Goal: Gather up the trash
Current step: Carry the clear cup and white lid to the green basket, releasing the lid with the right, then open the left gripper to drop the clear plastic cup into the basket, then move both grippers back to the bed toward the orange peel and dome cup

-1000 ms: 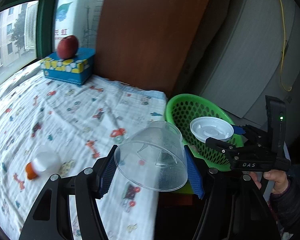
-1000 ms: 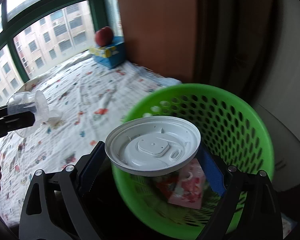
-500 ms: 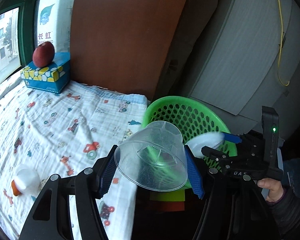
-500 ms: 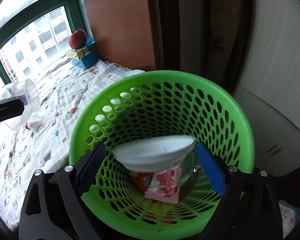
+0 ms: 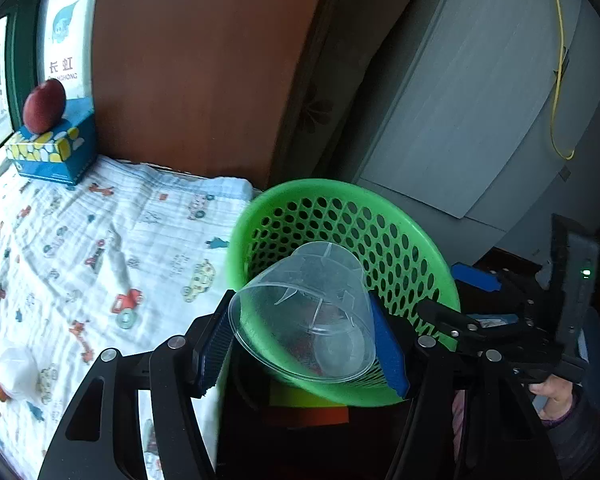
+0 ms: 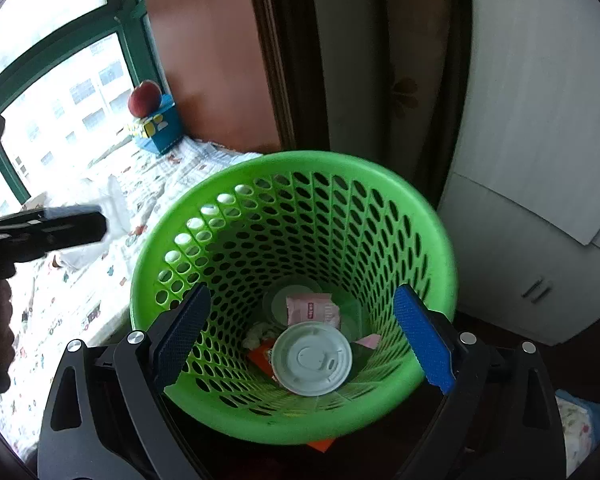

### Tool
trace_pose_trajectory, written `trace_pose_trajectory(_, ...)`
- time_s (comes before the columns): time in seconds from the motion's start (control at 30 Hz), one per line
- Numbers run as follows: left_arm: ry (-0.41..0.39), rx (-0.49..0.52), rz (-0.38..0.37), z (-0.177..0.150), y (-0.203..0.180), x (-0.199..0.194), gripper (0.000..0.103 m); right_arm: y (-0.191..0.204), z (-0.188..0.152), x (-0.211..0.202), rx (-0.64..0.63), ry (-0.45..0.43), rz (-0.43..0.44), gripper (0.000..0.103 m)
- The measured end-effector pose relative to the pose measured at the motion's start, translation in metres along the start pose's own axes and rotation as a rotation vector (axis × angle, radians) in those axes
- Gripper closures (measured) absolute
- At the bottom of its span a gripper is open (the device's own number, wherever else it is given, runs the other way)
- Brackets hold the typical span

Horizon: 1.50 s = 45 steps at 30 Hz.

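Observation:
A clear plastic cup (image 5: 300,304) lies on its side between the blue pads of my left gripper (image 5: 302,346), which is shut on it, just in front of the near rim of the green mesh basket (image 5: 380,236). In the right wrist view my right gripper (image 6: 302,320) hangs open over the basket (image 6: 300,164) with nothing between its fingers. A white plastic lid (image 6: 311,358) lies flat on the basket's bottom among wrappers (image 6: 312,310). My right gripper (image 5: 456,296) also shows at the basket's right side, held by a hand (image 5: 552,392).
A printed cloth (image 5: 100,240) covers the table left of the basket. A red apple (image 5: 44,106) sits on a blue tissue box (image 5: 56,152) by the window. A white crumpled item (image 5: 16,368) lies near the cloth's front left. A grey cabinet (image 5: 480,120) stands behind the basket.
The white lid left my right gripper and dropped to the basket's bottom. My left gripper carried the cup to the right, from over the cloth to the basket's rim.

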<state>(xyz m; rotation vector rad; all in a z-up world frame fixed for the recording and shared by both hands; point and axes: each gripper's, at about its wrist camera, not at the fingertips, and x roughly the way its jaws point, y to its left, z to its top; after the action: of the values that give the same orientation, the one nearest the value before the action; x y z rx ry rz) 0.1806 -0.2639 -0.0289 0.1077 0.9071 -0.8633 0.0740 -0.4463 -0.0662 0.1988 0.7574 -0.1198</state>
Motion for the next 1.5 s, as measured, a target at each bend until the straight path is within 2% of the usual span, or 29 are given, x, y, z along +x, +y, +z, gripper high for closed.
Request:
trace_pose_trajectory(0.4, 0.067, 0.001, -0.027, 0.001, -0.026, 0.034, 0.041, -0.014, -0.006, -0.018, 0.045, -0.038, 0.012, 0.011)
trace_pose_trajectory(0.6, 0.061, 0.004, -0.036, -0.001, -0.032, 0.035, 0.028, -0.017, -0.008, -0.019, 0.061, -0.039, 0.016, 0.011)
trace_pose_trajectory(0.77, 0.048, 0.005, -0.001, -0.003, -0.027, 0.025, 0.028, -0.01, -0.009, -0.021, 0.053, -0.04, 0.028, 0.011)
trace_pose_trajectory(1.07, 0.002, -0.043, 0.088, -0.017, 0.01, -0.014, 0.028, 0.02, -0.002, -0.024, 0.011, -0.053, 0.079, 0.011)
trace_pose_trajectory(1.5, -0.05, -0.171, 0.249, -0.055, 0.105, -0.089, 0.028, 0.098, 0.009, -0.006, -0.093, -0.027, 0.196, 0.011)
